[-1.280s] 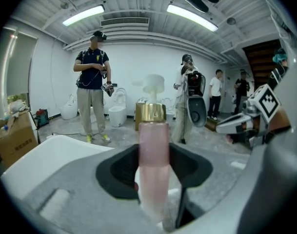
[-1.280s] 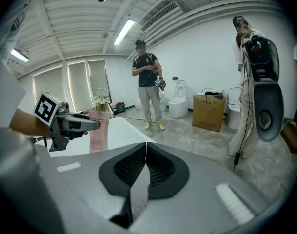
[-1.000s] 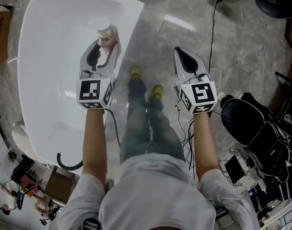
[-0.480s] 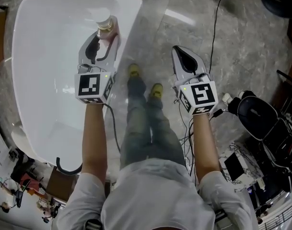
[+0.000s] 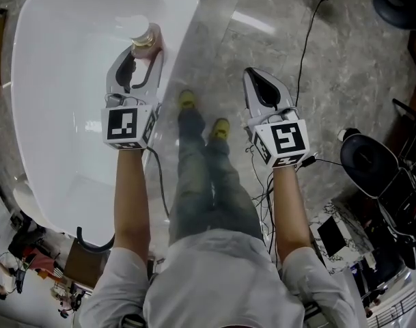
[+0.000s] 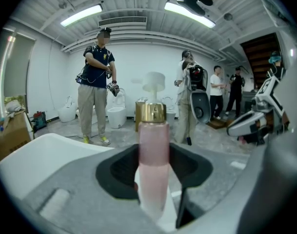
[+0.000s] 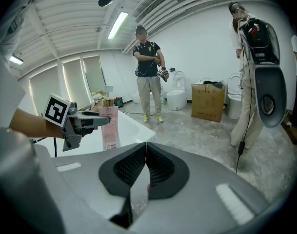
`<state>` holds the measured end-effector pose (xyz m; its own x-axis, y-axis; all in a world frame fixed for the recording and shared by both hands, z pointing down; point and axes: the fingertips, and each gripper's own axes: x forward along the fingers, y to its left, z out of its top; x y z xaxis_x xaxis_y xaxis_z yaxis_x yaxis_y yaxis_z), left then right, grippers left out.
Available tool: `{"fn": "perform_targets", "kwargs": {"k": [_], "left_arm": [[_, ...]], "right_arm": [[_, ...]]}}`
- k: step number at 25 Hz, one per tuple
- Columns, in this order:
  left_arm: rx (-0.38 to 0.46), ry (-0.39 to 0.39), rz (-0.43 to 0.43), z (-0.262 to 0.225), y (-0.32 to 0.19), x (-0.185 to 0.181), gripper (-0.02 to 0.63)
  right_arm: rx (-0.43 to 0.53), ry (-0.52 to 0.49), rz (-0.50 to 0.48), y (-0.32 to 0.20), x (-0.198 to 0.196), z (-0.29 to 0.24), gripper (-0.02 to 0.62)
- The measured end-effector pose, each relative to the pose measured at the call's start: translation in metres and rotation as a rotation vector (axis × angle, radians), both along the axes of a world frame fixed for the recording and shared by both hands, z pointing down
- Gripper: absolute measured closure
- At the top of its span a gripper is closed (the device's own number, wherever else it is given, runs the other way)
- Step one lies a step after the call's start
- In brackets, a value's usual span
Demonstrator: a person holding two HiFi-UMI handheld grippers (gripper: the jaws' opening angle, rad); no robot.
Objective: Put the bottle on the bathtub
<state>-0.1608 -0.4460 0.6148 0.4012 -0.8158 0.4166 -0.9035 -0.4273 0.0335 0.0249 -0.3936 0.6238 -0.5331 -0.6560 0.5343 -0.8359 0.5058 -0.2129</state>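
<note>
A pink bottle point(image 6: 153, 165) with a gold collar and white pump top stands upright between the jaws of my left gripper point(image 5: 145, 59), which is shut on it. In the head view the bottle point(image 5: 147, 43) hangs over the right rim of the white bathtub point(image 5: 64, 115). The right gripper view shows the same bottle point(image 7: 109, 126) held just above the tub's edge point(image 7: 131, 128). My right gripper point(image 5: 261, 86) hovers over the stone floor to the tub's right, jaws shut with nothing between them.
Black cables point(image 5: 300, 53) run across the grey floor. A black chair point(image 5: 368, 159) and gear crowd the right side. People point(image 6: 95, 96) stand in the room beyond, near toilets point(image 6: 115, 116) and a cardboard box point(image 7: 207, 101).
My left gripper has carried the bottle a little farther forward and left along the tub's rim. The right gripper has barely moved.
</note>
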Motion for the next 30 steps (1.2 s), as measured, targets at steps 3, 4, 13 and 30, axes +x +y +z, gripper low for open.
{"fn": "perform_targets", "kwargs": {"k": [3,4,13,30], "left_arm": [[0.003,0.0,-0.004,0.0,0.006,-0.002,0.414],[0.0,-0.003,-0.003,0.0,0.009,-0.002,0.414],[-0.037,-0.013,-0.017,-0.003,0.037,-0.009,0.413],[-0.034,-0.039,-0.007,0.005,0.051,-0.007,0.411]], "right_arm": [[-0.001,-0.001,-0.005,0.004,-0.002,0.0,0.591],[-0.001,-0.001,-0.006,0.006,-0.003,-0.001,0.592],[0.018,-0.006,-0.009,0.023,-0.006,-0.019,0.592],[0.028,0.005,-0.009,0.036,-0.002,-0.025,0.592]]}}
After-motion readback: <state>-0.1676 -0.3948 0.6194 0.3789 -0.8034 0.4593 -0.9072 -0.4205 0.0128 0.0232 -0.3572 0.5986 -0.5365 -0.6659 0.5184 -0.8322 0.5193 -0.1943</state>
